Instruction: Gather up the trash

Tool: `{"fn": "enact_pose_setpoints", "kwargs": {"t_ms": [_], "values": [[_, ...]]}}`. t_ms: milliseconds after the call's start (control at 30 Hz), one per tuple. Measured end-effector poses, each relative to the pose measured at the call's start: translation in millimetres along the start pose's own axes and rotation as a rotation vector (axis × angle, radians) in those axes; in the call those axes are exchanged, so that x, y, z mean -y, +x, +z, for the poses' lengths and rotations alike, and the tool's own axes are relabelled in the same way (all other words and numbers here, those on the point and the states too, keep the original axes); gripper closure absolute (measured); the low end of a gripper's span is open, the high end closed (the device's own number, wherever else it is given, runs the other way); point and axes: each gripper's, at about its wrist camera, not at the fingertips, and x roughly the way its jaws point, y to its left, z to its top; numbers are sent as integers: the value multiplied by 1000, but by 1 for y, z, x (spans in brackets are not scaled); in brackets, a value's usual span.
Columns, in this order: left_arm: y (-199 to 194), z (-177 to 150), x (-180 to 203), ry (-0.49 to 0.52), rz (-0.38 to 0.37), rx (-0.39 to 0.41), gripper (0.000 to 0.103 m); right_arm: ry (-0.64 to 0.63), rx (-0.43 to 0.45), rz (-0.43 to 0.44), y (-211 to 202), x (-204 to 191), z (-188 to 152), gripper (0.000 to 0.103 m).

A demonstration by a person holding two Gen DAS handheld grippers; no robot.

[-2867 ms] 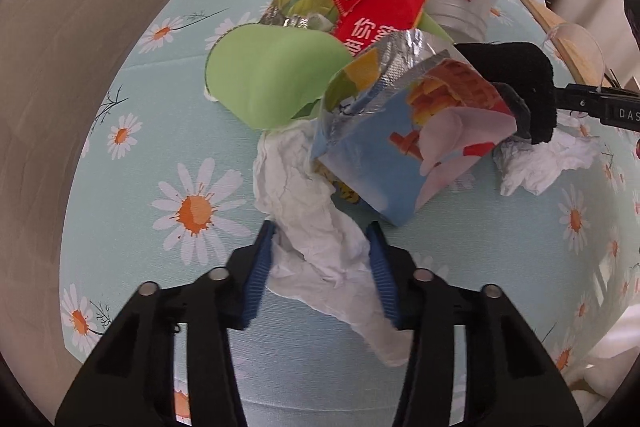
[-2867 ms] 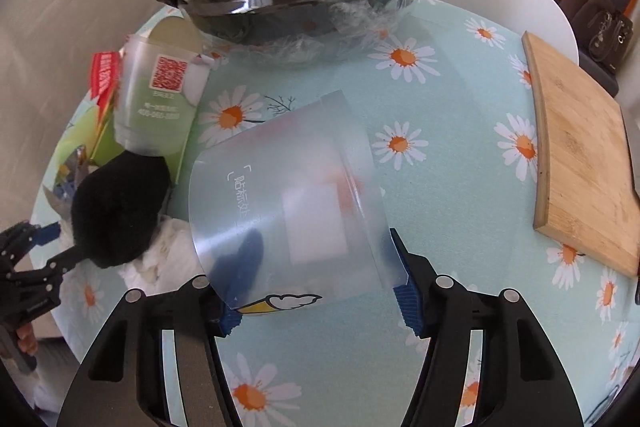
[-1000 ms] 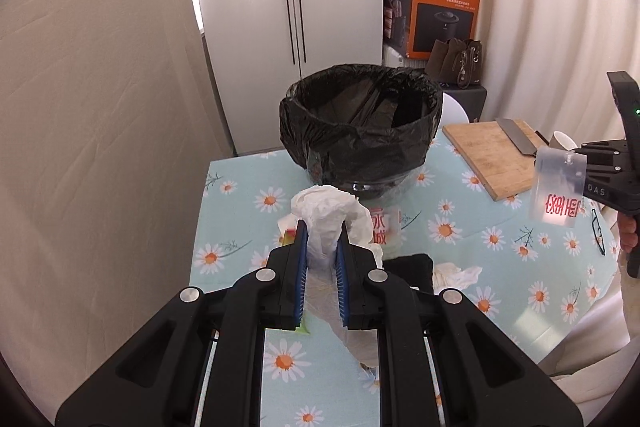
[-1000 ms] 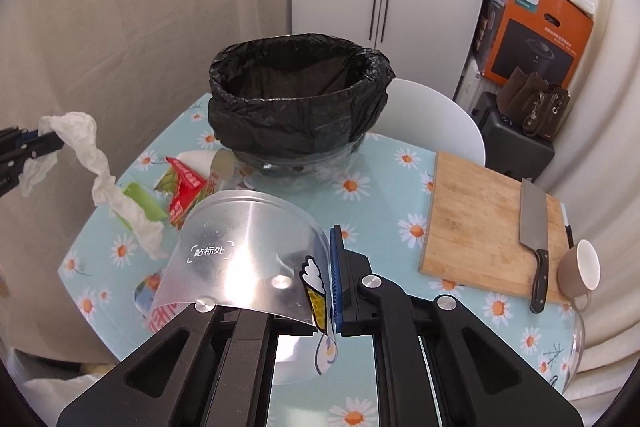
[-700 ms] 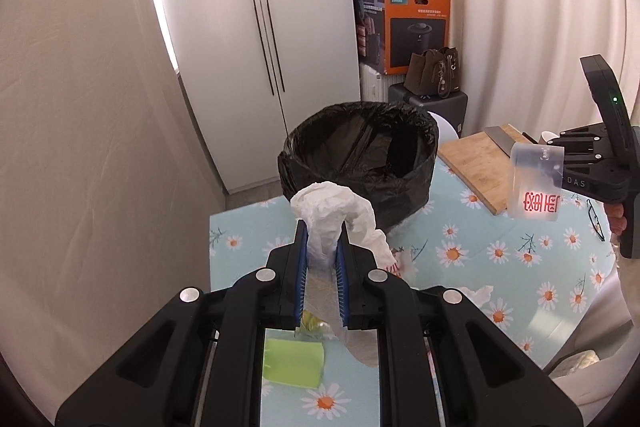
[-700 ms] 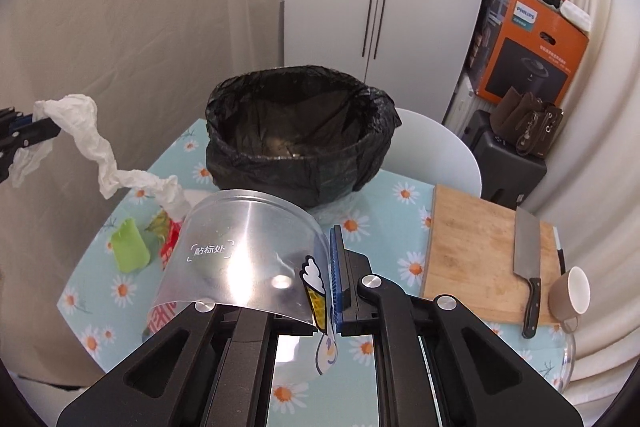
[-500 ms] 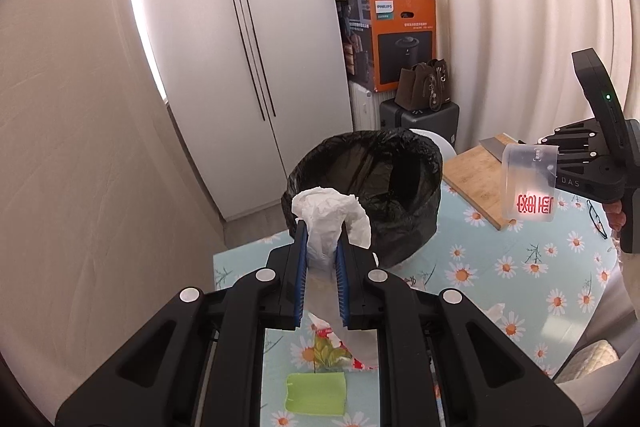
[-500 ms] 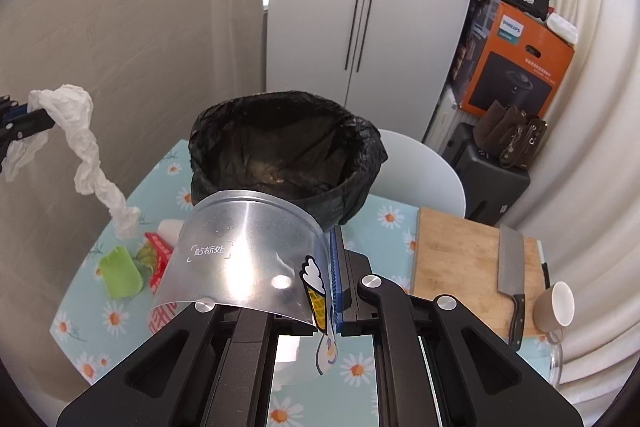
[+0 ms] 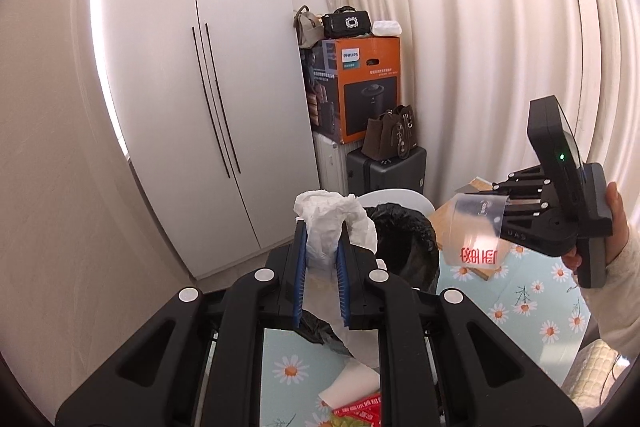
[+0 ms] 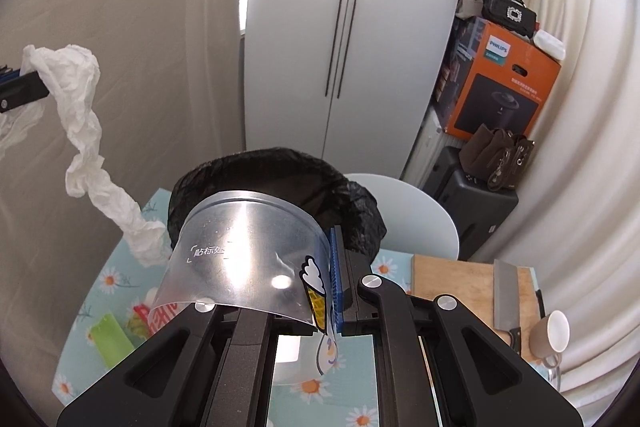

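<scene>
My left gripper (image 9: 322, 227) is shut on a crumpled white tissue (image 9: 326, 217), held up in the air in front of the black-lined trash bin (image 9: 404, 239). In the right wrist view the tissue (image 10: 80, 131) hangs down in a long twisted strip from the left gripper (image 10: 16, 87) at the far left. My right gripper (image 10: 326, 267) is shut on the wall of a clear plastic cup (image 10: 244, 255), which hides its left finger. The bin (image 10: 276, 171) stands just beyond the cup. The left wrist view shows the right gripper (image 9: 500, 211) holding the cup (image 9: 476, 235) to the right of the bin.
The daisy-print table (image 10: 112, 279) carries a green wrapper (image 10: 110, 339) and a red snack wrapper (image 10: 160, 315) at the left. At the right lie a wooden cutting board (image 10: 452, 279), a cleaver (image 10: 506, 299) and a mug (image 10: 554, 335). A white chair (image 10: 408, 211) stands behind the bin.
Both grippers have risen and tilted up, each with its load. The tissue's tail has lifted off the table. The bin and table sit lower in both views.
</scene>
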Motion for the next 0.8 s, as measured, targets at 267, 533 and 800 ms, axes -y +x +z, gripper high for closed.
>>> {"fn": "enact_pose_setpoints", "kwargs": {"t_ms": [267, 533, 800], "values": [[44, 15, -15, -40, -23, -13, 88, 12, -32, 26, 37, 3, 15, 98], [67, 5, -16, -75, 38, -45, 6, -16, -101, 51, 89, 4, 21, 44], [70, -22, -28, -136, 97, -135, 6, -49, -165, -1, 110, 3, 4, 17]]}}
